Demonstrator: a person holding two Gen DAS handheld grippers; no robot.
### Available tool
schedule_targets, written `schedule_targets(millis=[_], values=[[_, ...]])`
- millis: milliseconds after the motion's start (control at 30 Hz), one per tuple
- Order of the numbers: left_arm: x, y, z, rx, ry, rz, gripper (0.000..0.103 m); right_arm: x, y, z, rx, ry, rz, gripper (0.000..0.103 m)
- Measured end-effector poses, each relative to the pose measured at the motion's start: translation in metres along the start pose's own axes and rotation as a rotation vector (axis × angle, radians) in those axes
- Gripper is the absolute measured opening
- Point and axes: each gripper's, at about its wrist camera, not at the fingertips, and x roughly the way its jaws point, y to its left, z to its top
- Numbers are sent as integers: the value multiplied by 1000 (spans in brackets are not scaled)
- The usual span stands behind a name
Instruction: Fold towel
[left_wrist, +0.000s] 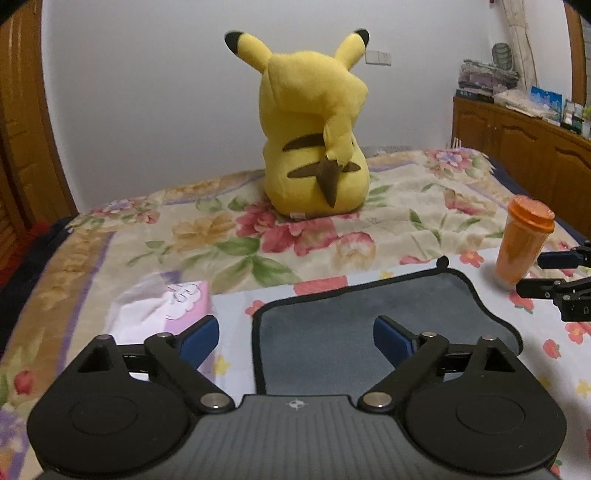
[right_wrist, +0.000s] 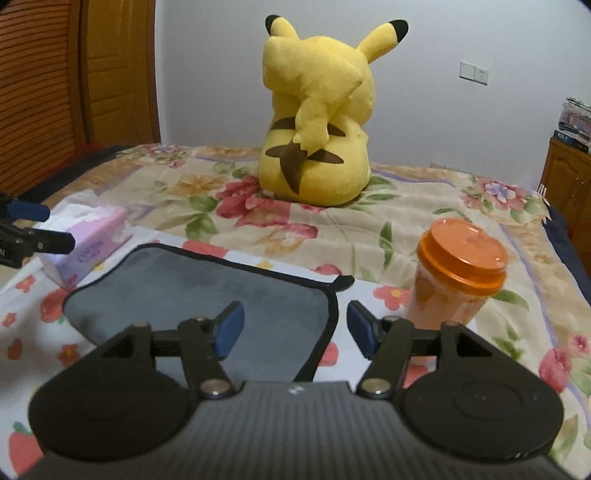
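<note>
A grey towel (left_wrist: 369, 314) with black edging lies flat on a floral cloth on the bed; it also shows in the right wrist view (right_wrist: 221, 291). My left gripper (left_wrist: 295, 336) is open and empty, above the towel's left edge. My right gripper (right_wrist: 295, 328) is open and empty, above the towel's right edge. The right gripper's fingers (left_wrist: 554, 273) show at the right edge of the left wrist view, and the left gripper's fingers (right_wrist: 33, 225) at the left edge of the right wrist view.
A yellow Pikachu plush (left_wrist: 314, 133) sits on the bed (left_wrist: 221, 229) behind the towel. An orange lidded cup (right_wrist: 454, 273) stands right of the towel. A pink tissue pack (right_wrist: 88, 240) lies to its left. Wooden cabinets (left_wrist: 524, 147) stand at right.
</note>
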Motion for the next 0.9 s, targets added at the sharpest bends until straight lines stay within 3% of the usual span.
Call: schedule_targets(millis=[133, 267, 633, 900], values=[[-23, -2, 1, 10, -8, -4, 98, -17, 2, 2, 6, -16, -10, 87], [-45, -4, 1, 8, -20, -9, 101, -34, 4, 4, 11, -31, -12, 102], [-109, -17, 1, -11, -46, -53, 103, -84, 10, 10, 17, -60, -22, 103], [-158, -22, -2, -52, -63, -37, 103, -129, 13, 14, 26, -96, -17, 103]])
